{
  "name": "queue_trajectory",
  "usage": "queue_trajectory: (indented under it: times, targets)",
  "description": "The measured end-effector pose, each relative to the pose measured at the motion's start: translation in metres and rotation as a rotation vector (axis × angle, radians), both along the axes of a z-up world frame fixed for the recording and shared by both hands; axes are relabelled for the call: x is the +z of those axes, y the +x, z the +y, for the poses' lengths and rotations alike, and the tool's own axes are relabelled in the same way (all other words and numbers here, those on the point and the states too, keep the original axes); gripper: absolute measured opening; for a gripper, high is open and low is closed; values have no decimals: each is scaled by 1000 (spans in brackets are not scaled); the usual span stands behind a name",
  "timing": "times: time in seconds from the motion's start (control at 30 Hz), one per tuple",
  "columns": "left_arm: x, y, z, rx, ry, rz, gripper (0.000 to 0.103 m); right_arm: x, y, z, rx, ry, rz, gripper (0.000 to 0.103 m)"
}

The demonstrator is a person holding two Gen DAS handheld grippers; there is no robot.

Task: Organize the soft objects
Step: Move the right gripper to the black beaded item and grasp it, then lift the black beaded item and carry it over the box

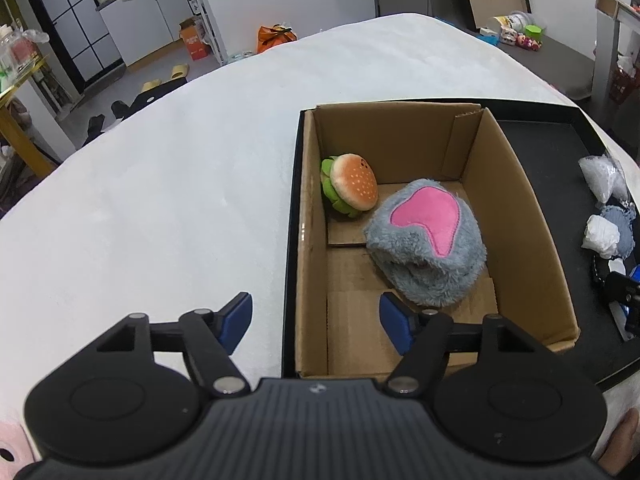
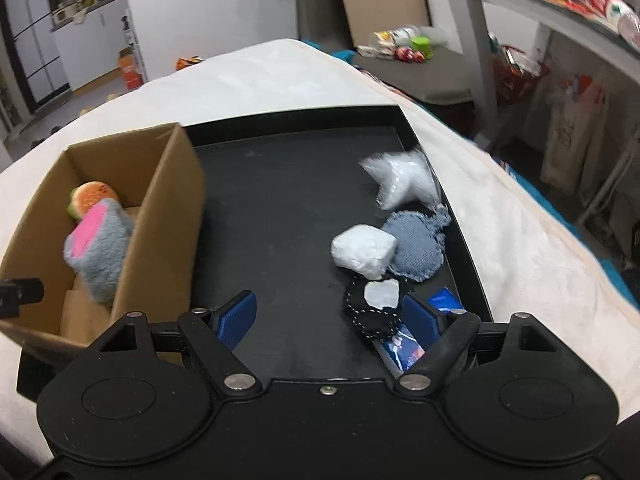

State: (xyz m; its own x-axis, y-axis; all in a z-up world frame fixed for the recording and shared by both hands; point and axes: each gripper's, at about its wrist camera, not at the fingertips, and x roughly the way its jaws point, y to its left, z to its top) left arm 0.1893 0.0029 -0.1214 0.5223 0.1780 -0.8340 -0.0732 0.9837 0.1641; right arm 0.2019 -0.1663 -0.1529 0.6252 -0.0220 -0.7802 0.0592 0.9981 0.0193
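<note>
A cardboard box (image 1: 516, 216) stands in the left part of a black tray (image 2: 280, 200). Inside lie a plush burger (image 1: 352, 188) and a grey furry plush with a pink patch (image 1: 428, 240); both also show in the right wrist view, burger (image 2: 90, 196) and grey plush (image 2: 98, 252). My left gripper (image 1: 316, 322) is open and empty above the box's near left wall. On the tray's right lie a white plastic bag (image 2: 404, 180), a white bundle (image 2: 362, 252), a denim pad (image 2: 418, 246), a black stitched pad (image 2: 376, 308) and a blue packet (image 2: 404, 348). My right gripper (image 2: 330, 318) is open and empty, just left of the black pad.
The tray sits on a white fleece-covered surface (image 1: 160, 200). Beyond it are a floor with slippers (image 1: 168, 76), a dark low table with toys (image 2: 412, 52) and a grey shelf frame (image 2: 480, 40) at the right.
</note>
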Motion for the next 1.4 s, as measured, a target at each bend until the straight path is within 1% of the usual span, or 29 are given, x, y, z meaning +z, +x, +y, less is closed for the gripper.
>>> queue_trajectory:
  times: [0.07,0.17,0.47,0.57,0.67,0.83,1.0,1.1,1.17,1.2,1.27,1.3,1.37,1.4]
  targets:
    - [0,1,-3,-7,12,3,71,-3,3,-3,-14,3,6,80]
    - [-2,2,-8,-14,31,9,72,-7,7,-6,-38,-11,13,85]
    - [-9,11,-20,-19,84,35,73,-19,21,-13,-68,-16,36,85]
    - [-11,14,-23,-21,100,42,73,-25,27,-17,-93,-25,55,85]
    - [-12,16,-25,-21,111,45,73,-32,31,-23,-109,-12,73,85]
    - [-15,20,-28,-18,129,54,73,-40,34,-24,-108,-13,81,84]
    - [-16,22,-30,-13,140,55,73,-49,38,-19,-97,-42,105,83]
    - [-16,23,-32,-13,142,59,73,-50,39,-15,-90,-70,95,76]
    - [-17,23,-33,-15,139,61,73,-50,38,-12,-79,-104,93,65]
    - [-17,24,-34,-16,140,61,73,-50,38,-10,-76,-119,90,62]
    - [-17,23,-34,-17,141,60,73,-50,37,-9,-75,-144,86,50]
    - [-17,23,-33,-18,137,60,73,-50,37,-8,-74,-156,84,49]
    - [-17,23,-33,-18,134,59,73,-52,38,-7,-65,-163,86,40]
    - [-16,23,-32,-18,135,57,73,-54,39,-8,-68,-152,102,40]
